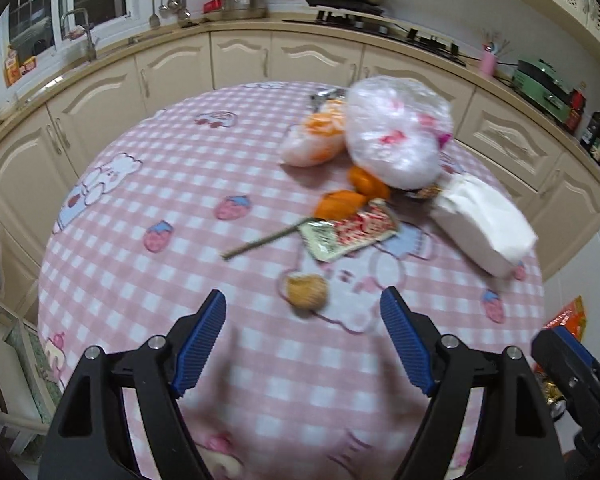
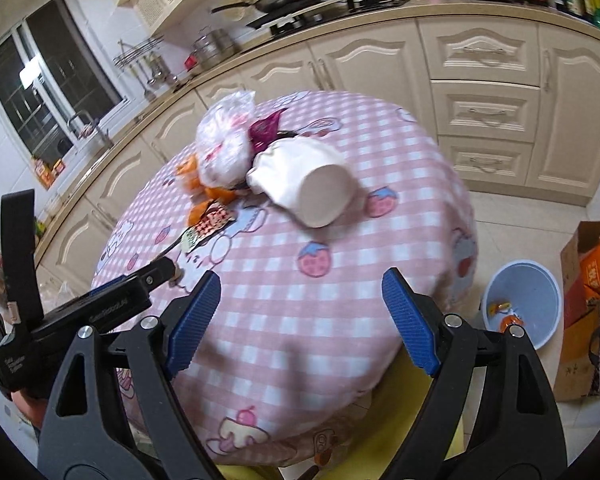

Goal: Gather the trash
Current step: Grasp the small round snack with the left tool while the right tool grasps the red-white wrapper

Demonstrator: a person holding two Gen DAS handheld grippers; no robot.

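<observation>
1. Here, the left gripper [image 1: 302,346] hangs wide open and empty over the pink checked tablecloth [image 1: 148,292], lined up on the walnut-like brown lump [image 1: 306,291] just ahead, probably its next pick.
2. Beyond it, the trash sits heaped: stick [image 1: 260,240], snack wrapper [image 1: 346,232], orange peels [image 1: 354,196], plastic bags [image 1: 396,132], tissue pack [image 1: 484,224].
3. The right gripper [image 2: 302,324], also wide and empty, hovers at the table's edge near the blue bin [image 2: 540,300] on the floor (some scraps inside).
</observation>
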